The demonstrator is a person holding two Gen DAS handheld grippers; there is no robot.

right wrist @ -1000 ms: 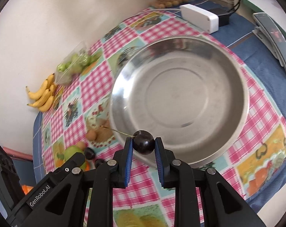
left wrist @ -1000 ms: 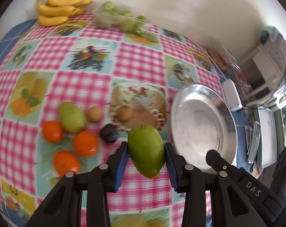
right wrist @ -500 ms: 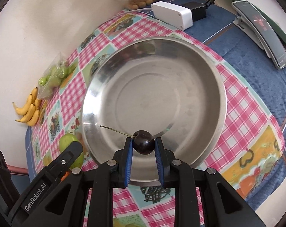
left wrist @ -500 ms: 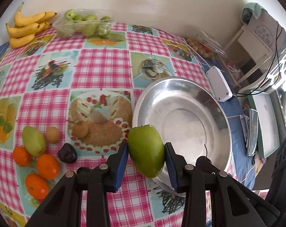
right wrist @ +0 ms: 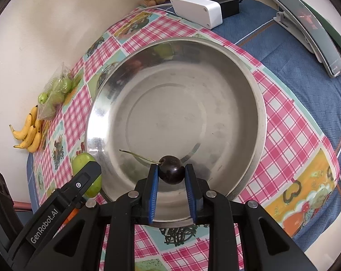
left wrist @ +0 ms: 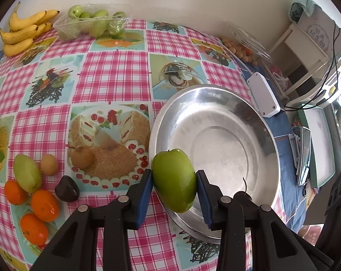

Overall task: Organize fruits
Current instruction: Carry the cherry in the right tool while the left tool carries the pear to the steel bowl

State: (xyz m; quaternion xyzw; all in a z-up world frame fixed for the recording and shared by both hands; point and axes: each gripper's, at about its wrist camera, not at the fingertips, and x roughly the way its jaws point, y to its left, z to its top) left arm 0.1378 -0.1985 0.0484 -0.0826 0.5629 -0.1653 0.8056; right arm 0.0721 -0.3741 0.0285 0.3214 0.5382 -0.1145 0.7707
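Home dining table, checked tablecloth [left wrist: 111,72], bananas [left wrist: 23,33], wall behind

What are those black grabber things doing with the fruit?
A person is sorting fruit with two hand-held grippers. The left gripper squeezes a green mango at the near rim of the steel bowl. The right gripper pinches a dark cherry by its sides, just over the bowl. Nothing lies in the bowl yet. Three oranges, another mango and more small fruit wait on the checked tablecloth.
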